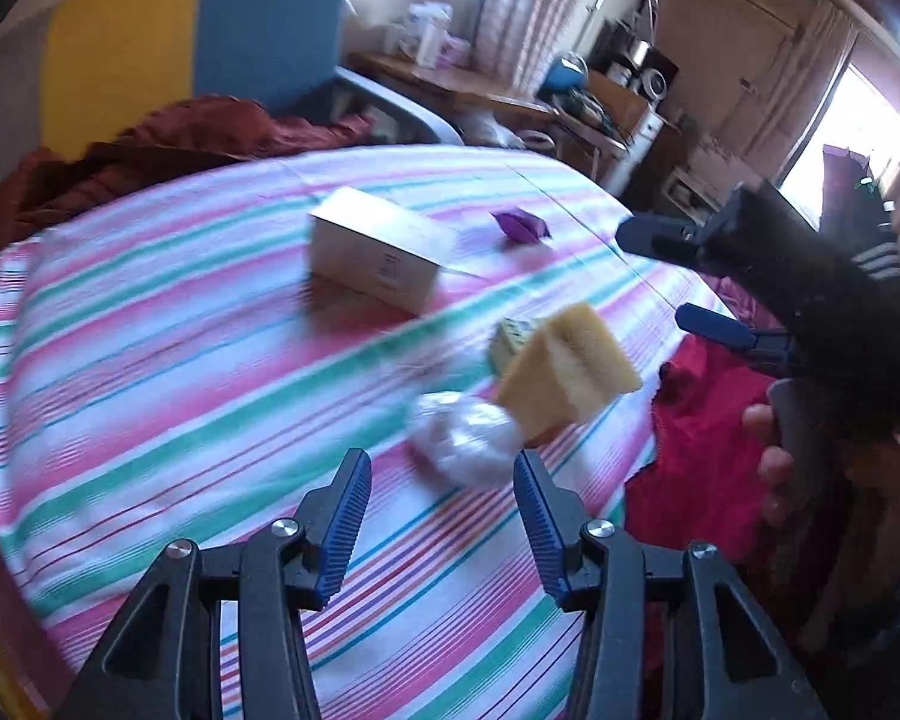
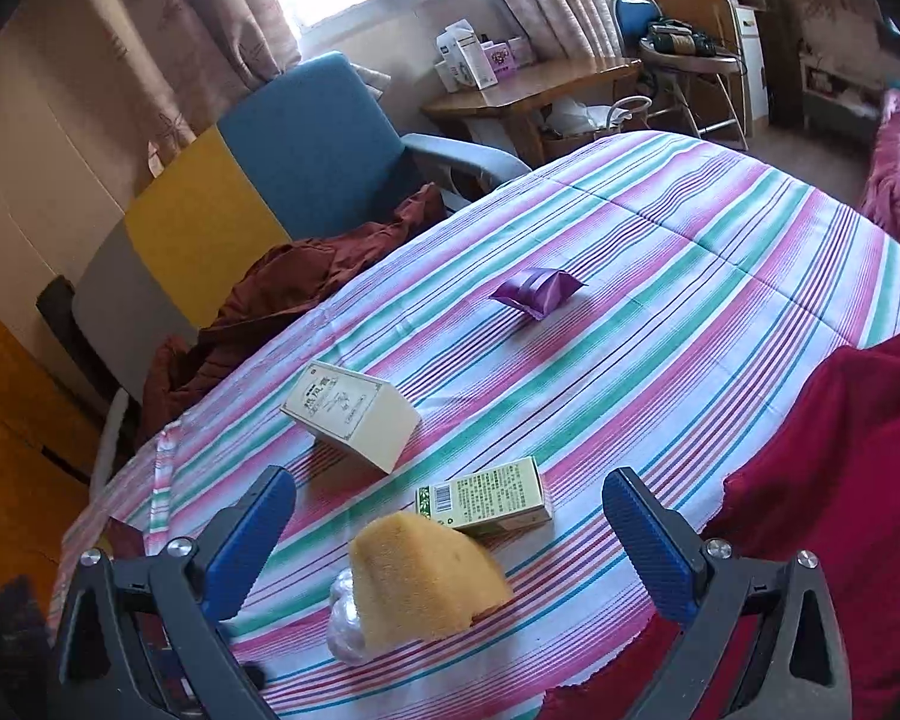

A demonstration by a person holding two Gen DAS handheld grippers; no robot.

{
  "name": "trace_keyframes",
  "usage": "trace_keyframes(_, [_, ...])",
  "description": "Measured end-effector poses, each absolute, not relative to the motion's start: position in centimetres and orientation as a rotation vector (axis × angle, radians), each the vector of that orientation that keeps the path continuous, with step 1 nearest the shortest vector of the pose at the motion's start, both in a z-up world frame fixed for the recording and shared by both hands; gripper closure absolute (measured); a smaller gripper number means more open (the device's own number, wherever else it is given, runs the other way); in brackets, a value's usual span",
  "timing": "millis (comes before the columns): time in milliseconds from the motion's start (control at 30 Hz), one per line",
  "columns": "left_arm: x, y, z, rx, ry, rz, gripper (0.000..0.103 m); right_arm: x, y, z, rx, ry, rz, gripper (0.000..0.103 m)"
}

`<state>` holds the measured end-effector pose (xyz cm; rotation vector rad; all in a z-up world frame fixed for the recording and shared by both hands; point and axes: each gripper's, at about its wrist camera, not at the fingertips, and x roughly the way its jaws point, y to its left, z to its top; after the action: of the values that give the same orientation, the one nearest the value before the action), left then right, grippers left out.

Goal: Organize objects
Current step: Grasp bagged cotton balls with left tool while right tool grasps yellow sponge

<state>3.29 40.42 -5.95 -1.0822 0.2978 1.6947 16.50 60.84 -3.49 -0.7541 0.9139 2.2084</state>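
On the striped cloth (image 2: 660,276) lie a yellow sponge (image 2: 420,588), a crumpled clear plastic wrap (image 2: 345,624) under it, a small green box (image 2: 486,495), a cream box (image 2: 354,414) and a purple packet (image 2: 537,291). My right gripper (image 2: 450,516) is open and empty, its fingers on either side of the sponge and green box, above them. My left gripper (image 1: 444,516) is open and empty, just short of the plastic wrap (image 1: 462,441) and sponge (image 1: 567,375). The cream box (image 1: 378,252) and purple packet (image 1: 519,223) lie beyond. The right gripper (image 1: 684,282) shows at the right.
A red cloth (image 2: 840,510) lies over the near right edge. A rust-coloured garment (image 2: 282,300) lies on a blue and yellow chair (image 2: 306,138) at the far left. A wooden desk (image 2: 528,90) with cartons stands behind.
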Motion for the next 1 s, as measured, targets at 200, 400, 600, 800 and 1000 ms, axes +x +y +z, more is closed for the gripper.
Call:
trace_keyframes(200, [2.9,44.3,-7.3,-1.121,0.318,1.679,0.054,16.4,61.1,-3.7,-0.759,0.943,2.218,0.000])
trace_keyframes(400, [2.9,46.8,-10.4,-1.140,0.433,1.675,0.064,16.2,61.5,-4.2,-0.777,0.971,2.208,0.000])
trace_keyframes(600, [3.0,43.1,-10.9,-1.086,0.389,1.712,0.067,16.2,61.9,-4.8,-0.800,1.005,2.190,0.000])
trace_keyframes(800, [2.6,37.4,-10.7,-1.073,0.376,1.812,0.067,14.0,60.5,-5.6,-0.936,0.935,2.238,0.000])
trace_keyframes(1000, [1.4,32.8,-10.7,-1.109,0.316,1.884,0.067,11.1,57.8,-6.7,-1.125,0.901,2.382,0.006])
